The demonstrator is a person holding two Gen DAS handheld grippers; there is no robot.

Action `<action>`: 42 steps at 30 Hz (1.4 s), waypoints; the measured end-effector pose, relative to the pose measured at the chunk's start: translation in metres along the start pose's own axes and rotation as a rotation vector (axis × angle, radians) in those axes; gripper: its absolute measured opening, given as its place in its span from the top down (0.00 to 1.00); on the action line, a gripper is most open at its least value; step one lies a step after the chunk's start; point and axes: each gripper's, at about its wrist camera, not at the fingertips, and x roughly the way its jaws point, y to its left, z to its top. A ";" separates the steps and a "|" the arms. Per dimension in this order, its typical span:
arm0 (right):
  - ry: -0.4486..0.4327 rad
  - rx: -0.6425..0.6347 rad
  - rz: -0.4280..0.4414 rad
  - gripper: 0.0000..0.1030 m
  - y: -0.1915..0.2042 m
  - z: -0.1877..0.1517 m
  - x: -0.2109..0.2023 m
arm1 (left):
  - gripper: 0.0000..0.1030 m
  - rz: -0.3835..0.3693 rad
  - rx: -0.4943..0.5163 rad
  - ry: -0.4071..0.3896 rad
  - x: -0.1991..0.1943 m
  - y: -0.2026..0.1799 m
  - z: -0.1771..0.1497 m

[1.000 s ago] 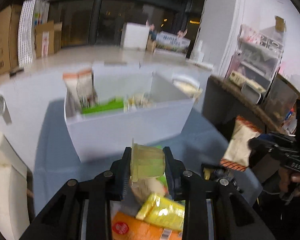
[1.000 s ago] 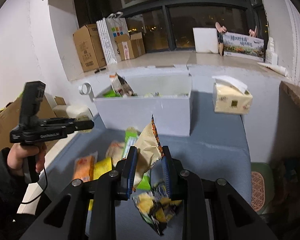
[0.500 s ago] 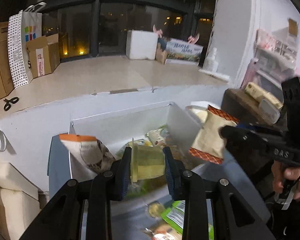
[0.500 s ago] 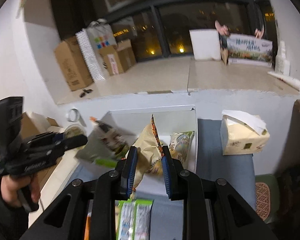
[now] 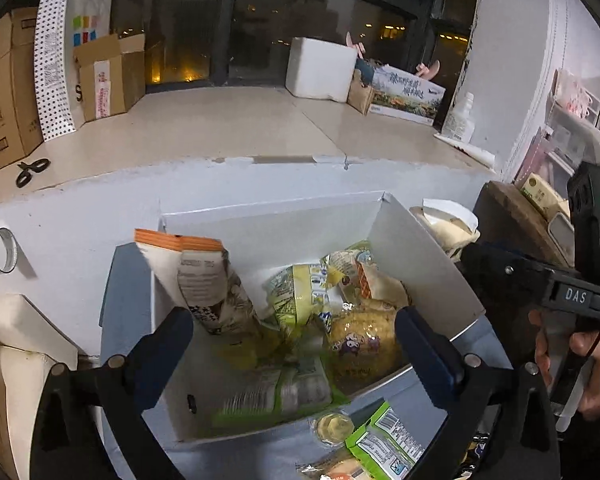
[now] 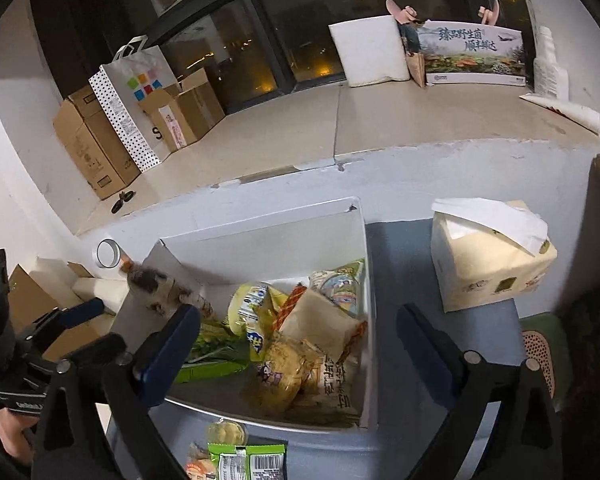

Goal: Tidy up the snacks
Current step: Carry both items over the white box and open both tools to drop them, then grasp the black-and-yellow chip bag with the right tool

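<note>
A white box (image 5: 268, 208) holds several snack packs: an orange-topped pouch (image 5: 204, 276), green packs (image 5: 300, 292) and a yellow corn pack (image 5: 360, 336). My left gripper (image 5: 292, 318) hangs over the box, its jaws opening wide, nothing pressed between them. In the right wrist view the same box (image 6: 260, 220) lies below my right gripper (image 6: 298, 316), whose jaws are also opening and hold nothing. A beige bag with orange edges (image 6: 320, 320) lies on the pile inside. A blurred yellowish shape under the left jaws cannot be made out.
Loose snacks lie in front of the box: a green pack (image 6: 248, 462) and a jelly cup (image 5: 334, 426). A tissue pack (image 6: 488, 264) stands right of the box, a tape roll (image 5: 0, 250) to its left. A hand (image 5: 592, 364) grips the other gripper's handle.
Both grippers moved forward over the box and opened wide. The jelly cup has left the left jaws and the beige bag the right jaws; the bag now lies in the box.
</note>
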 end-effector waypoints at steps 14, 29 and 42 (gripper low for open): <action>-0.151 -0.088 0.119 0.00 0.015 -0.062 -0.113 | 0.00 -0.089 0.107 -0.097 -0.115 -0.032 -0.076; 0.040 -0.140 -0.056 0.00 -0.017 -0.234 -0.126 | 0.00 -0.104 -0.030 -0.028 -0.137 -0.022 -0.202; 0.167 -0.275 -0.141 0.00 -0.009 -0.246 -0.071 | 0.00 -0.087 -0.075 0.022 -0.129 -0.014 -0.219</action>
